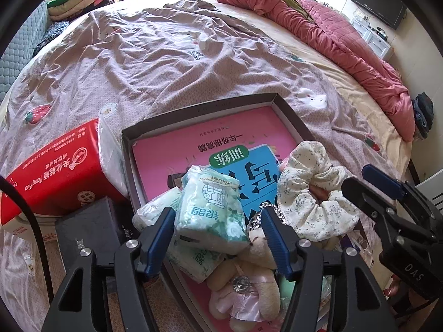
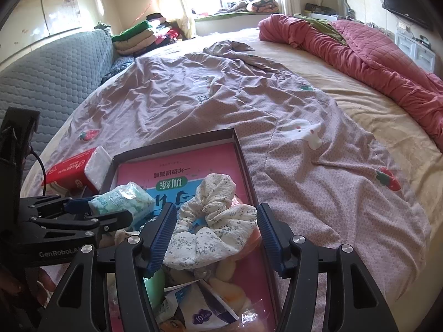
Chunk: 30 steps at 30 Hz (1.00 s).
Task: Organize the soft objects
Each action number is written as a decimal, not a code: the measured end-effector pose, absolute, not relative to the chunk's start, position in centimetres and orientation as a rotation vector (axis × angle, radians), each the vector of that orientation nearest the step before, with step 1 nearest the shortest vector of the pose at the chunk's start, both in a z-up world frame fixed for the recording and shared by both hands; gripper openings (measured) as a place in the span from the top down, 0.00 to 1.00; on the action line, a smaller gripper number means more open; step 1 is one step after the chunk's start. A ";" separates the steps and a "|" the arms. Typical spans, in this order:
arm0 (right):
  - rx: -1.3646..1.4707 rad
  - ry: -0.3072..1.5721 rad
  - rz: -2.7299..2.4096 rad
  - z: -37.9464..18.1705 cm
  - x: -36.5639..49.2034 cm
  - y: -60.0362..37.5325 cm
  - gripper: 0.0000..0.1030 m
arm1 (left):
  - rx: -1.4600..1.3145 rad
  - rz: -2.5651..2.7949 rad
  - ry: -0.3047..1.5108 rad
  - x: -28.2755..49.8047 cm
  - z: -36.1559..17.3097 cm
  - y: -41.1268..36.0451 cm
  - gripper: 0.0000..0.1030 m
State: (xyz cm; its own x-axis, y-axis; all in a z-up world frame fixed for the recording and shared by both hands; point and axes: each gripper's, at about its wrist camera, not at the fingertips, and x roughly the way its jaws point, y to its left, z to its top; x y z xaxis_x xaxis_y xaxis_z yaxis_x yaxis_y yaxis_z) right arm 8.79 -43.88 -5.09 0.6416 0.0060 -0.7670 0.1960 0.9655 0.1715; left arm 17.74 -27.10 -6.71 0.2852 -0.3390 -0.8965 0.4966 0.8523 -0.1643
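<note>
A shallow dark box (image 1: 199, 108) (image 2: 171, 145) lies on the bed with a pink book on its bottom. A mint-green tissue pack (image 1: 210, 207) (image 2: 124, 199) rests on other packs in the box, between the blue pads of my left gripper (image 1: 216, 213) (image 2: 110, 210), which is open and clear of it. A cream floral scrunchie (image 1: 313, 193) (image 2: 213, 221) lies in the box between the fingers of my right gripper (image 2: 216, 207) (image 1: 357, 179), also open. A beige plush toy (image 1: 249, 276) with a pink ribbon sits under the left gripper.
A red tissue pack (image 1: 55, 171) (image 2: 69, 168) and a black box (image 1: 88, 227) lie left of the dark box. A bunched pink quilt (image 1: 346, 44) (image 2: 373, 49) runs along the right of the bed. Folded clothes (image 2: 138, 36) are stacked at the far left.
</note>
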 end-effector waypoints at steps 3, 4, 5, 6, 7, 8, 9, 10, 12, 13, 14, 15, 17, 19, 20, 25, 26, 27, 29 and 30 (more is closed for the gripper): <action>0.246 0.874 -0.110 -5.1 8.8 -43.9 0.39 | 0.147 -0.554 1.148 17.8 -6.3 -26.8 0.32; 0.244 0.875 -0.112 -5.1 8.8 -43.9 0.38 | 0.145 -0.552 1.147 17.8 -6.2 -26.7 0.31; 0.245 0.878 -0.111 -5.2 8.8 -44.0 0.36 | 0.143 -0.549 1.145 17.8 -6.1 -26.6 0.30; 0.245 0.879 -0.111 -5.2 8.8 -44.0 0.36 | 0.142 -0.549 1.145 17.7 -6.1 -26.6 0.30; 0.244 0.881 -0.112 -5.2 8.8 -44.0 0.35 | 0.142 -0.549 1.144 17.7 -6.0 -26.6 0.30; 0.243 0.881 -0.112 -5.2 8.7 -44.0 0.35 | 0.140 -0.550 1.141 17.6 -5.9 -26.5 0.29; 0.242 0.881 -0.112 -5.2 8.7 -43.9 0.35 | 0.139 -0.551 1.139 17.7 -5.9 -26.5 0.28; 0.241 0.881 -0.113 -5.1 8.7 -43.9 0.35 | 0.138 -0.549 1.133 17.6 -5.8 -26.4 0.27; 0.240 0.879 -0.114 -5.0 8.6 -44.0 0.34 | 0.135 -0.542 1.126 17.3 -5.4 -26.1 0.25; 0.239 0.877 -0.115 -4.9 8.6 -44.0 0.34 | 0.132 -0.538 1.119 17.2 -5.2 -25.9 0.24; 0.238 0.876 -0.116 -4.8 8.5 -44.0 0.34 | 0.129 -0.535 1.115 17.1 -5.0 -25.8 0.23; 0.238 0.874 -0.117 -4.7 8.5 -44.0 0.33 | 0.127 -0.532 1.109 17.0 -4.8 -25.7 0.22; 0.236 0.867 -0.114 -4.4 8.3 -43.9 0.31 | 0.129 -0.522 1.099 16.7 -4.3 -25.4 0.19; 0.231 0.858 -0.112 -3.9 8.1 -43.6 0.29 | 0.136 -0.504 1.085 16.4 -3.8 -25.0 0.18; 0.230 0.852 -0.106 -3.6 8.0 -43.5 0.29 | 0.139 -0.498 1.080 16.2 -3.7 -24.9 0.18; 0.221 0.822 -0.097 -2.3 7.4 -42.9 0.27 | 0.143 -0.472 1.057 15.4 -2.5 -23.7 0.17; 0.220 0.813 -0.096 -2.0 7.2 -42.8 0.26 | 0.144 -0.465 1.051 15.2 -2.1 -23.4 0.17; 0.217 0.806 -0.093 -1.6 7.0 -42.7 0.25 | 0.143 -0.459 1.047 15.1 -1.8 -23.1 0.17; 0.210 0.795 -0.088 -1.0 6.8 -42.4 0.25 | 0.140 -0.447 1.034 14.7 -1.2 -22.5 0.17; 0.205 0.787 -0.085 -0.6 6.5 -42.3 0.25 | 0.142 -0.440 1.028 14.5 -0.9 -22.2 0.17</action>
